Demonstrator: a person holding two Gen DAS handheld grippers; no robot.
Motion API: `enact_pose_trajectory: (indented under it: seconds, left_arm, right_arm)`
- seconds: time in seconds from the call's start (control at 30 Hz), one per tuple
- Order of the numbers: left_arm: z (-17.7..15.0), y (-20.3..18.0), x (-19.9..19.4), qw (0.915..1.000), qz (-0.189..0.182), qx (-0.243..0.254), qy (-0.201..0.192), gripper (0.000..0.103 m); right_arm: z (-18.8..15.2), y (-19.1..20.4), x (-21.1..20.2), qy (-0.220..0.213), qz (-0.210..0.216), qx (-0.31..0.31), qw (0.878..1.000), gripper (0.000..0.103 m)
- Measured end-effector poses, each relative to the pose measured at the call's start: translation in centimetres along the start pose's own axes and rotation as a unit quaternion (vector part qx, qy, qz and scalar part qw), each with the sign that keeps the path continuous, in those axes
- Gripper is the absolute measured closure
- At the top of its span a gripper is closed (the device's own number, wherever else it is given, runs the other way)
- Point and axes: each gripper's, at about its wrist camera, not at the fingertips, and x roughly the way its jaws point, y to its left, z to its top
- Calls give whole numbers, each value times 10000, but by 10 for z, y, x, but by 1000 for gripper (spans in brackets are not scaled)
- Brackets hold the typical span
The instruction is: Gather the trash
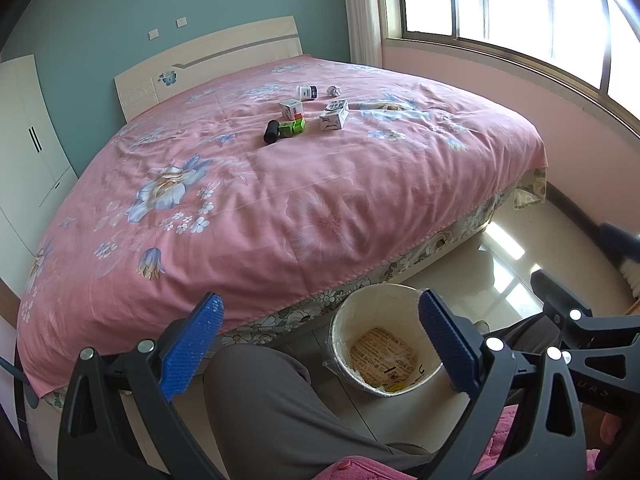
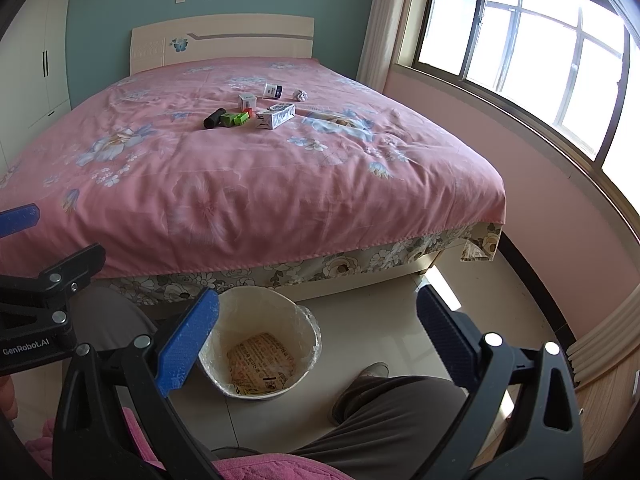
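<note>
Several pieces of trash lie mid-bed on the pink floral bedspread (image 1: 280, 200): a black cylinder (image 1: 271, 131), a green box (image 1: 292, 126), a white carton (image 1: 334, 116), a small white box (image 1: 291, 109), a white jar (image 1: 306, 92) and a paper ball (image 1: 334, 90). The same group shows in the right wrist view, with the black cylinder (image 2: 214, 118) and white carton (image 2: 275, 116). A lined bin (image 1: 340, 344) (image 2: 308, 320) stands on the floor at the bed's foot, printed packaging in its bottom. My left gripper (image 1: 320, 344) and right gripper (image 2: 316, 336) are both open and empty, far from the trash.
A person's grey-trousered leg (image 1: 272, 400) (image 2: 392, 412) and a shoe (image 2: 360, 380) are beside the bin. A white wardrobe (image 1: 28, 140) stands left, and a pink wall with a window (image 2: 540, 40) right. Tiled floor (image 2: 400, 308) runs between bed and wall.
</note>
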Motion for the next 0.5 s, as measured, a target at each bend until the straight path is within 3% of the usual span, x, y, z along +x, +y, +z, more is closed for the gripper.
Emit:
enact_pose_trajectory:
  seconds: [0.5]
  left_arm:
    - [0,0,0,10000,-3,0,14,4]
  right_arm:
    - [-3,3,2,16,4,-1,10000,6]
